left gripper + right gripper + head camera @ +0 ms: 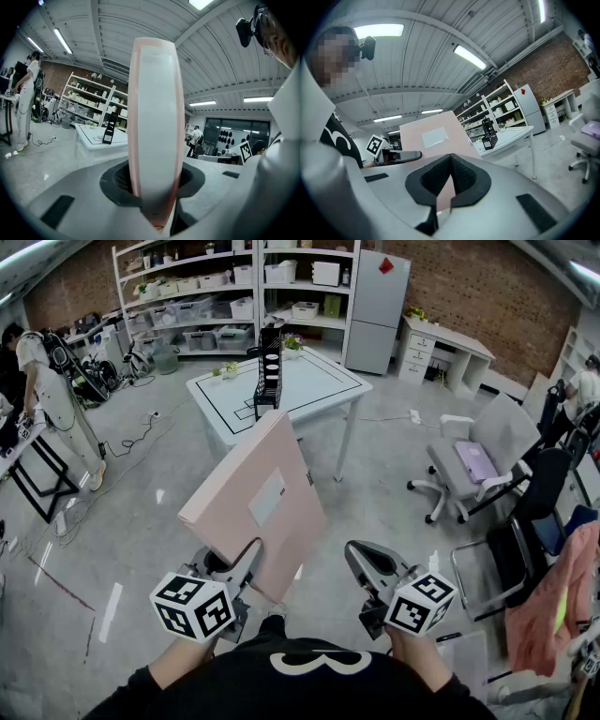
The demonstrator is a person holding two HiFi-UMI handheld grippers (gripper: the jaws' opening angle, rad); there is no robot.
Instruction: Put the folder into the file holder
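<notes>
A big pale pink folder (262,507) with a white label stands tilted over the floor, and my left gripper (242,566) is shut on its lower corner. In the left gripper view the folder's white spine (154,122) rises edge-on between the jaws of the left gripper (154,185). My right gripper (367,568) hangs to the folder's right, apart from it, shut and holding nothing. The right gripper (450,180) looks past its jaws at the folder's flat face (436,136). The black mesh file holder (268,371) stands upright on the white table (319,381) ahead.
Metal shelves (202,287) with bins and a grey cabinet (377,301) line the brick back wall. Office chairs (473,465) stand at the right, one with a pink cloth (553,601). A person (56,395) stands at far left beside a black-framed table (37,470).
</notes>
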